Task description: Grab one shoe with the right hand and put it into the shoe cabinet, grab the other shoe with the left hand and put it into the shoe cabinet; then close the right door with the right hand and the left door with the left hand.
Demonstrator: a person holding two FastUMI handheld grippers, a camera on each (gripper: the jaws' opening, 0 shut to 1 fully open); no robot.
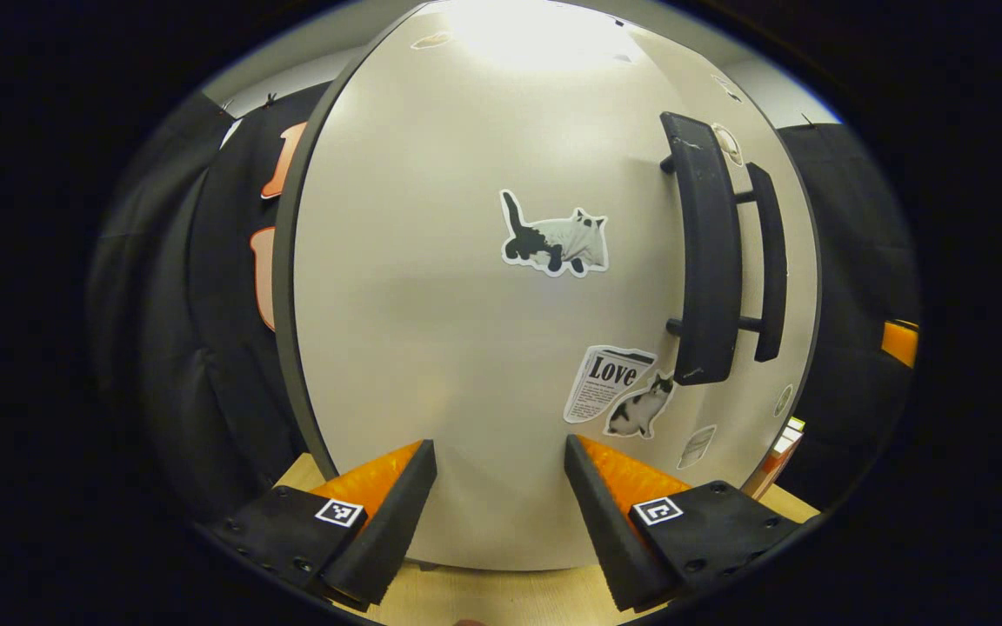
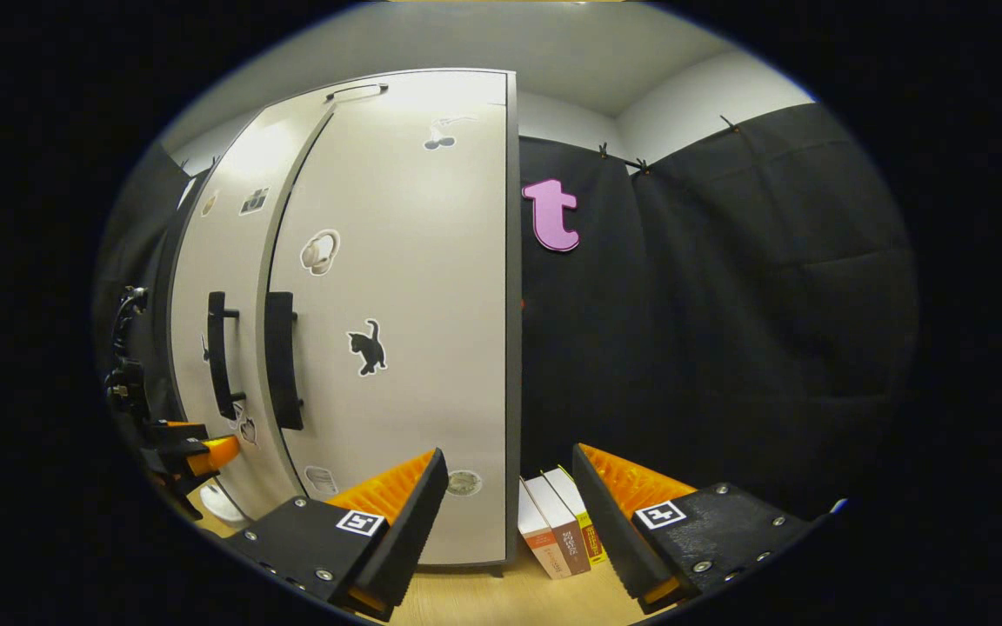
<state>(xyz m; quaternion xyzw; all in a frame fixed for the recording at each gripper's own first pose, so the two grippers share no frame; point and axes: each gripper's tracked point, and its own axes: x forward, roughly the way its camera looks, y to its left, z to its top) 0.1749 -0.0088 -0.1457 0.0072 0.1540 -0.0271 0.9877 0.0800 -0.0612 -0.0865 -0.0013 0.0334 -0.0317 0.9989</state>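
The left tongs (image 1: 499, 504) are spread wide with nothing between them. They sit very near the left door (image 1: 466, 330) of the shoe cabinet, low down on it. It cannot be told if the tips touch the door. The door is pale and smooth. A cat sticker (image 1: 556, 236) sits in its middle. Lower down are a small newspaper sticker (image 1: 605, 382) and another cat sticker (image 1: 640, 407). A long black handle (image 1: 703, 261) stands upright near the door's right edge, and a second black handle (image 1: 771, 261) is just beside it. The top of the door is washed out by bright light.

The right tongs (image 2: 508, 513) are spread wide too and pinch nothing. They hang in front of the right door (image 2: 414, 330), near its lower right corner. This door has a black kitten sticker (image 2: 367, 346) and a headphones sticker (image 2: 319, 252). Both doors look shut, with their handles side by side. The shoes are hidden, so it cannot be told where they are.

The left tongs also show far off at the left edge of the right gripper view, low by the left door. They are small and partly cut off.

Some books (image 2: 557, 526) stand on the light wooden tabletop (image 2: 484, 600) just right of the cabinet. Black cloth (image 2: 727, 330) hangs behind. Above it are a pale wall and ceiling (image 2: 571, 61).
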